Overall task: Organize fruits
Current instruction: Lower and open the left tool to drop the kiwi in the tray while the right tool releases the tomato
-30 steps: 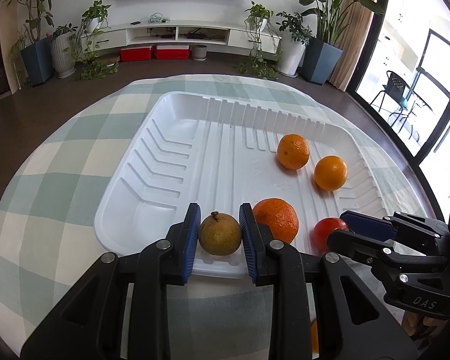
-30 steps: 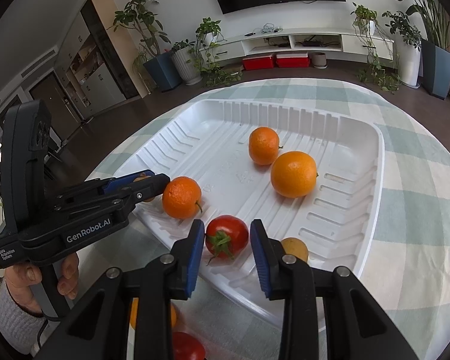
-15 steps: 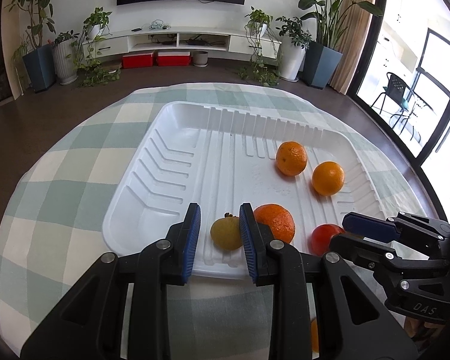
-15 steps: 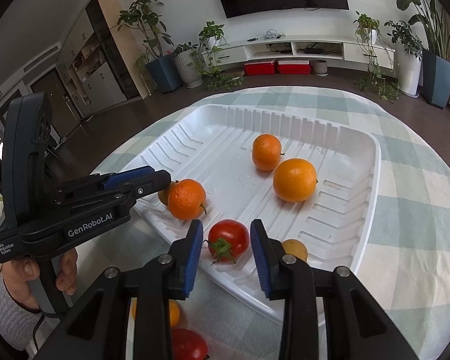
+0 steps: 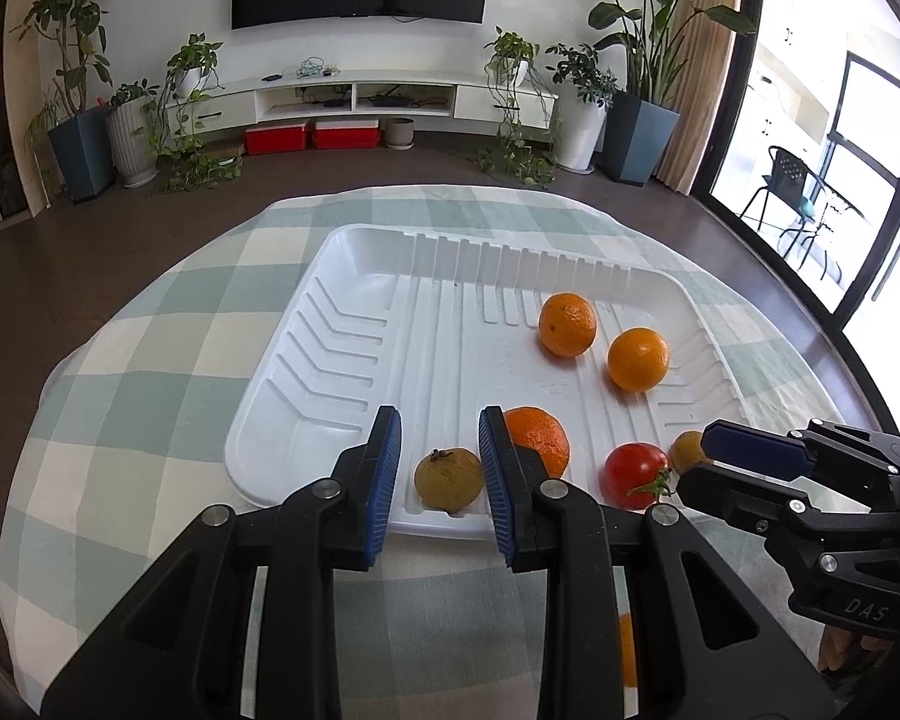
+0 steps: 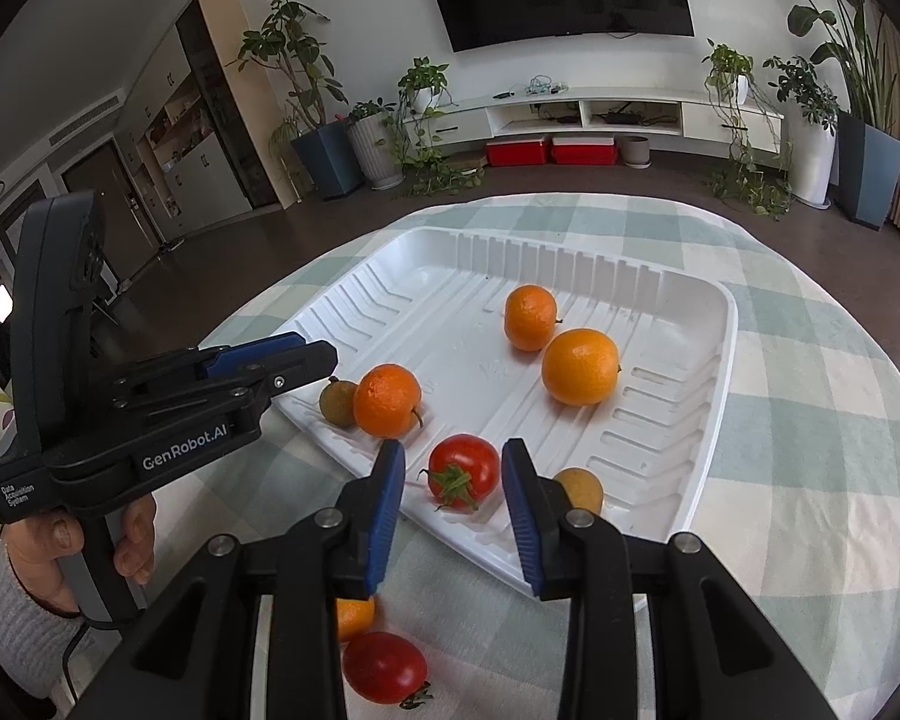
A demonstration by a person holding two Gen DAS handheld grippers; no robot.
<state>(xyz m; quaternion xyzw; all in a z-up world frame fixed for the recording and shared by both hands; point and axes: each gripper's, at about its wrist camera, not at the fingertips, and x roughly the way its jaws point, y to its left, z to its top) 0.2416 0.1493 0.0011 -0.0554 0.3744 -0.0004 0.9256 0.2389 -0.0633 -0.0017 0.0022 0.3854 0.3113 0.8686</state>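
I am drawing my left hand-held gripper [image 5: 440,420] back, pads apart and empty; the brown fruit [image 5: 448,478] it framed is lying just ahead in the white tray [image 5: 342,360], placed. My right hand-held gripper [image 6: 453,450] is hovering apart, 1 tomato [image 6: 463,471] just ahead.

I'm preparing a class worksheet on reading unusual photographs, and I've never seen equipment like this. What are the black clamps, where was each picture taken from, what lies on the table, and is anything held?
There is no robot here. A person holds a two-finger clamp in each hand, each with a wide-angle camera looking along its fingers. One picture looks out from the left gripper. The other looks out from the right gripper and also shows the hand holding the left one. On the checked tablecloth sits a white tray with three oranges, a tomato and two brownish fruits. A spare orange and a second tomato lie outside it. Both grippers are open and hold nothing.
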